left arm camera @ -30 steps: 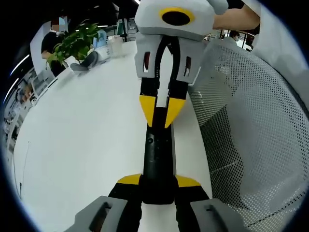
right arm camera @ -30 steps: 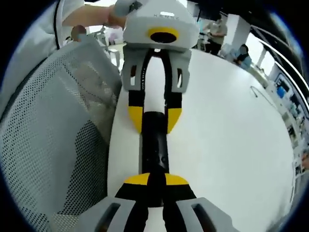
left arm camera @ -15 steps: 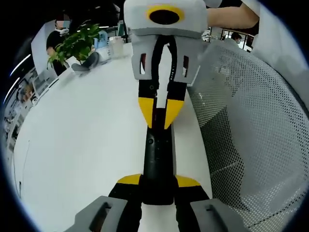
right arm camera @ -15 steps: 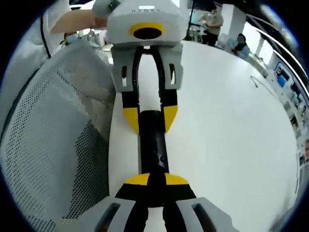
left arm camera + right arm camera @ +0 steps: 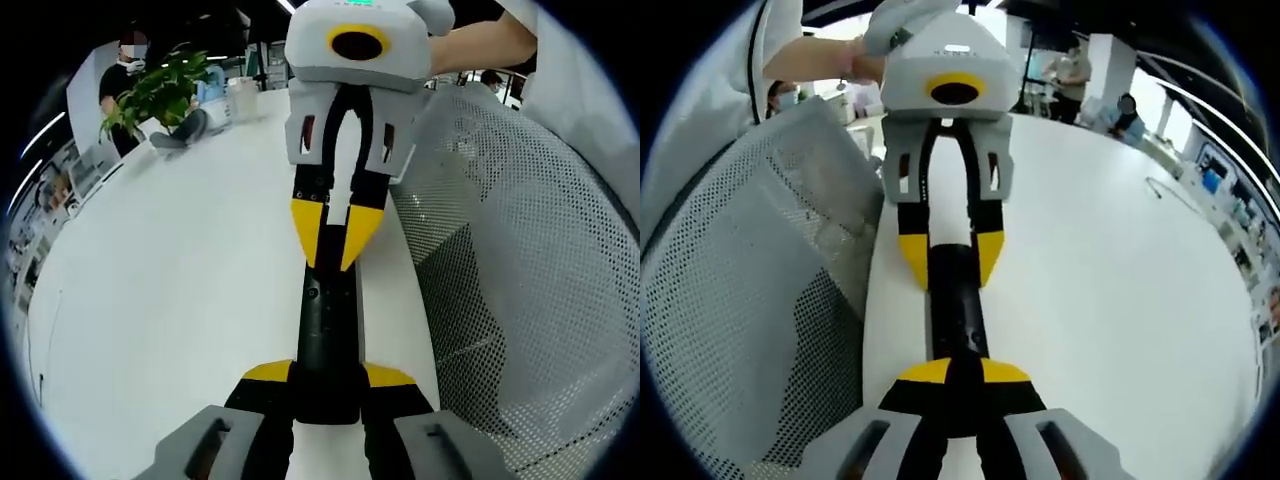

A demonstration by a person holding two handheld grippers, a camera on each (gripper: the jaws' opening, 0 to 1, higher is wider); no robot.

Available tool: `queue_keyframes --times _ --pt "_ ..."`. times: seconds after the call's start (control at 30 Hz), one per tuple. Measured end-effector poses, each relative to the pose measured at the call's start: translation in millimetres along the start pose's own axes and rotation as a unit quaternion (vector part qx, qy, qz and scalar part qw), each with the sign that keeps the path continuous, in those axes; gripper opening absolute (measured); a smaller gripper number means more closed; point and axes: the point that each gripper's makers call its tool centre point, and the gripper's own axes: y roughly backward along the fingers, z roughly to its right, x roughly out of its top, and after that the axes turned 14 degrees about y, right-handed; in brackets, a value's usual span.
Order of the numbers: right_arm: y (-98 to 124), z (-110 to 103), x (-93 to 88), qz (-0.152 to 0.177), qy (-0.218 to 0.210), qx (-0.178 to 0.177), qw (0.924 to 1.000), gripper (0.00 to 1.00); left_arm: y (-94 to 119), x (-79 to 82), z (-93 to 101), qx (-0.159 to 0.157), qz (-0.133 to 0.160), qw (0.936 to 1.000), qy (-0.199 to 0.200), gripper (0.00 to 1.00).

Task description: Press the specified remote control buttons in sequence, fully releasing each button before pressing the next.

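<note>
white table (image 5: 180, 290) | mesh chair back (image 5: 520, 260) | potted plant (image 5: 160, 92) at table's far edge

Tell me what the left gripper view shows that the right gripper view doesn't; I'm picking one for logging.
Left gripper view: a potted plant at the far edge of the white table. Right gripper view: a person standing by a white pillar. Both: the black remote held at opposite ends by the left claw and right claw, the table, a mesh chair back.
</note>
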Motion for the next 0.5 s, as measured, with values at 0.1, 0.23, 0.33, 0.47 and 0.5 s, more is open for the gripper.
queue_keyframes --times 0.1,0.23,0.33,0.47,0.5 --pt "-2.1 0.9 3.5 -0.008 0.012 0.007 0.9999 0.05 0.1 0.0 -0.1 0.0 0.0 1.0 0.0 0.24" --pt "-1.5 -0.4 2.1 -0.022 0.034 0.017 0.999 0.04 0.2 0.2 -0.4 0.0 0.001 1.0 0.001 0.24" --pt "-0.9 -0.1 1.5 -0.019 0.034 0.019 0.999 0.04 0.3 0.1 -0.4 -0.001 0.004 1.0 0.003 0.24" --pt "-1.0 -0.1 1.5 -0.015 0.02 0.022 0.9994 0.04 0.6 -0.1 -0.7 -0.007 0.008 0.9999 0.006 0.24" --pt "-0.6 -0.7 0.7 -0.018 0.023 0.022 0.9993 0.04 0.5 -0.1 -0.6 -0.008 0.008 0.9999 0.006 0.24"
